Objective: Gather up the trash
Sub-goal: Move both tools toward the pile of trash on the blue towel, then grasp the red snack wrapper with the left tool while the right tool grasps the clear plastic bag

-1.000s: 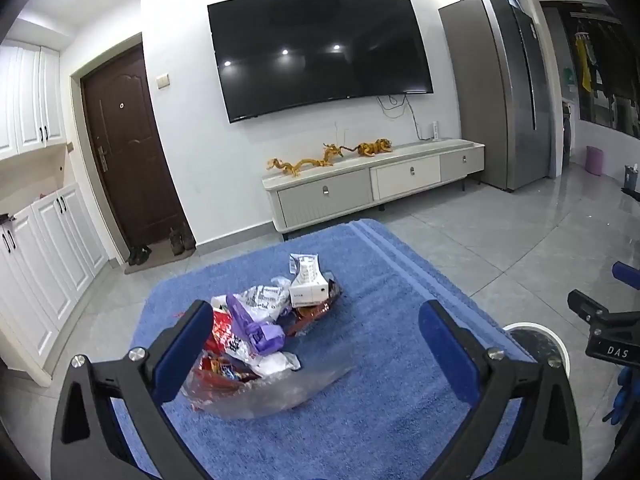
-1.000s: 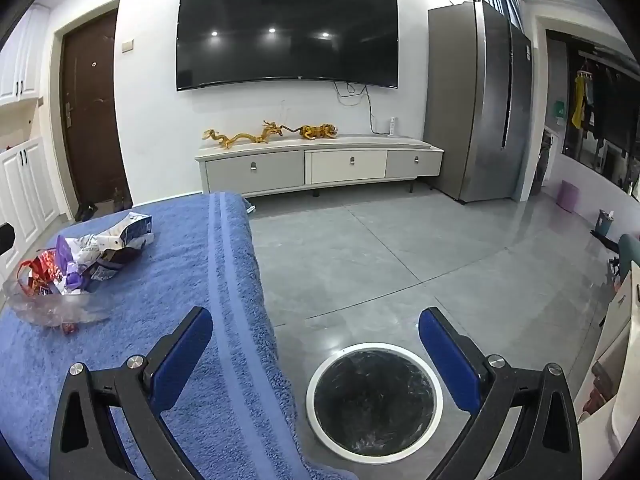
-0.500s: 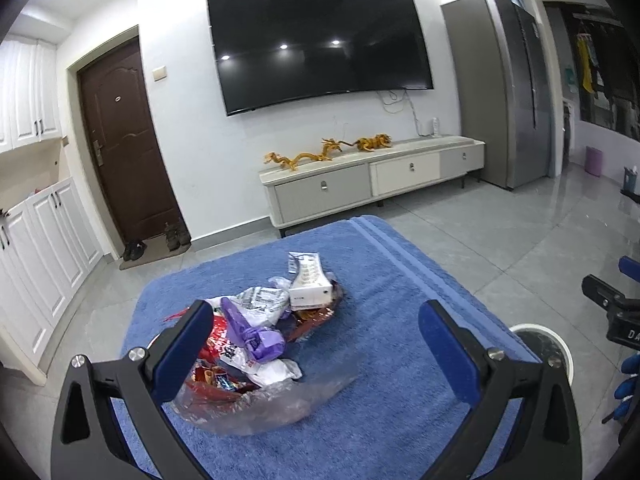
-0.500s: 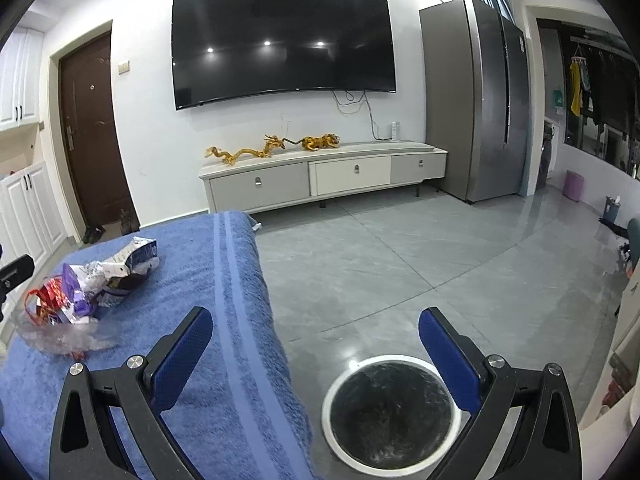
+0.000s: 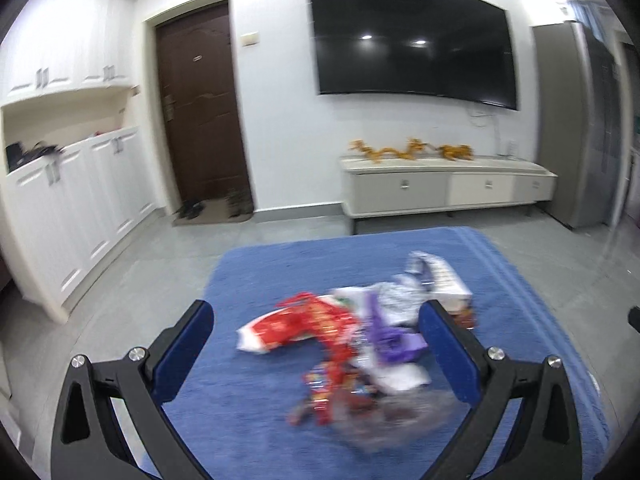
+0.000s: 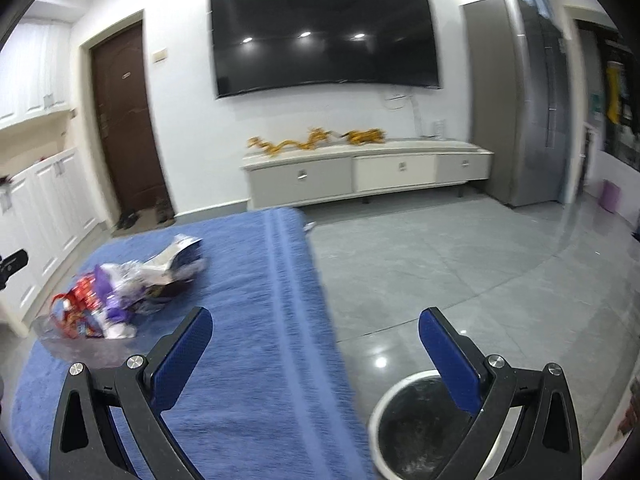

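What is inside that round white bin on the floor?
The bin shows a dark liner and no clear trash in the part that is visible. The right gripper's finger covers part of its opening, and its bottom is cut off.

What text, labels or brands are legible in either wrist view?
None legible.
Red wrapper: print blurred by motion.
Purple wrapper: blurred.
White carton: markings unreadable.
Door plate: too small.
TV: no visible logo.
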A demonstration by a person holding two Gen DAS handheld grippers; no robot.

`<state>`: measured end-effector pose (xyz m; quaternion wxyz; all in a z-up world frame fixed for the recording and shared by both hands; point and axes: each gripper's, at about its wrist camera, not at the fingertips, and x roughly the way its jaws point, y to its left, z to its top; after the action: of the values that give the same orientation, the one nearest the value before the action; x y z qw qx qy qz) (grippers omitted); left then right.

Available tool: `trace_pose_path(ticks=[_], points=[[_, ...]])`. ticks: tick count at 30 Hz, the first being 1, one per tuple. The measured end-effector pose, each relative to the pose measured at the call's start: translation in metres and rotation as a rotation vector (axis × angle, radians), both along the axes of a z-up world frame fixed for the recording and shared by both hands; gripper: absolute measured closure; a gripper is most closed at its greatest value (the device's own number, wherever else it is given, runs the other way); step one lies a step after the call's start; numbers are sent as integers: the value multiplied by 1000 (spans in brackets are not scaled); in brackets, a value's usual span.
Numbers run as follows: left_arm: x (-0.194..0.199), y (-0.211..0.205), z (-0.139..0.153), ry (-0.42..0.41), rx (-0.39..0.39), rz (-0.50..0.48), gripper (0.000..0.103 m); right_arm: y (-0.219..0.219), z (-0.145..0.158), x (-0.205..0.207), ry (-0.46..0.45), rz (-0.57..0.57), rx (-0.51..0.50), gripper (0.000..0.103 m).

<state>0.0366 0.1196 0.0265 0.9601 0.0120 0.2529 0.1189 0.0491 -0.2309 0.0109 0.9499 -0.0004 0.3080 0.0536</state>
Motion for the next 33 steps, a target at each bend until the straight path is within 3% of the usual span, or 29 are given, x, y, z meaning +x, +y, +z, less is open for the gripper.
trace_pose_path(ticks=[3,8,13,17,19,22,24,30,33], points=[[1,25,-10,46,-30,35,0,25,-7,10,39,101,24,0],[3,46,-42,155,-131,0,1,79,-30,23,141,335,74,0],[2,56,-59,199,-209,-22,1,149,-48,23,197,605,28,0],[7,62,-62,215,-262,-43,1,199,-67,22,216,776,-29,1],[13,62,-62,227,-281,-66,1,212,-78,26,237,820,-48,6],[28,54,-64,262,-303,-115,2,234,-99,35,286,863,-90,17],[37,49,-67,281,-296,-135,6,242,-110,40,322,872,-101,37],[72,42,-87,380,-356,-164,30,229,-123,44,378,841,-93,83],[82,44,-97,418,-391,-159,46,203,-118,36,379,825,-76,89]])
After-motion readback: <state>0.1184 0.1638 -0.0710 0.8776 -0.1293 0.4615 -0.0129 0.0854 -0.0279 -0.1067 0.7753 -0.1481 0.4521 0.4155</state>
